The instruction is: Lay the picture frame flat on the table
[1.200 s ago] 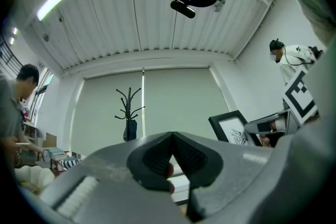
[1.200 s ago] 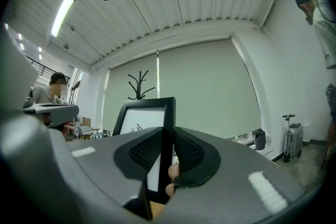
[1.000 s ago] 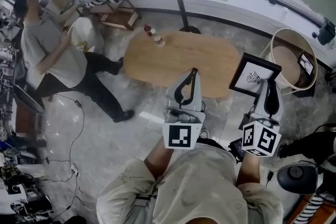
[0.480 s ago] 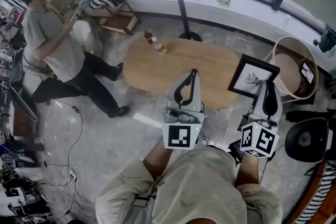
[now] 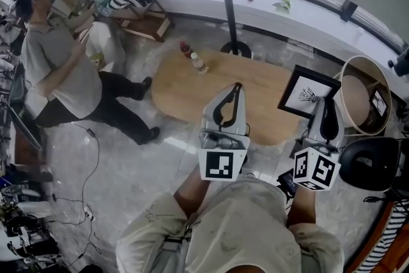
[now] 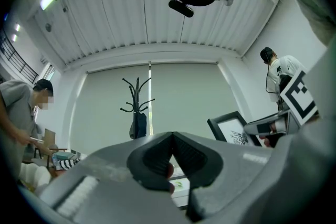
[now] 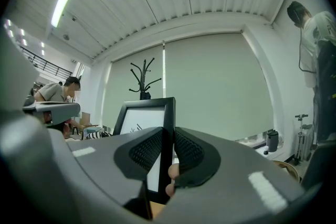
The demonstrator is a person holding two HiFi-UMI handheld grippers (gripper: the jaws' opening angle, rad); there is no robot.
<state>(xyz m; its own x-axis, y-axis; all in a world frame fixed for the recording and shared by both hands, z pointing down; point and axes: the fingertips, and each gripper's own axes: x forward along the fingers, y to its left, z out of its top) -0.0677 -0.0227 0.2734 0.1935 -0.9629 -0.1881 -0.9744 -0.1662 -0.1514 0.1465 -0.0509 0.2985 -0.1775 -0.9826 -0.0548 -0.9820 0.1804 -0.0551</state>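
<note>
Head view looks down on an oval wooden table (image 5: 192, 89) with two small bottles (image 5: 193, 58) at its far left. The picture frame (image 5: 308, 94) is not on it yet — it hangs tilted at the table's right end, its white sheet with a dark drawing facing up and toward the camera. The right gripper (image 5: 329, 101) has it by the near edge. In the right gripper view the frame's black right-hand bar runs upright between the ribbed pads, and both jaws are clenched on it. The left gripper (image 5: 237, 86) points out over the near middle of the table, apart from the frame; its own view shows the jaw tips pressed together with nothing between them.

A coat stand (image 5: 227, 3) rises beyond the table, a person (image 5: 61, 70) stands at the far left, and a round wooden tub (image 5: 364, 73) sits to the right.
</note>
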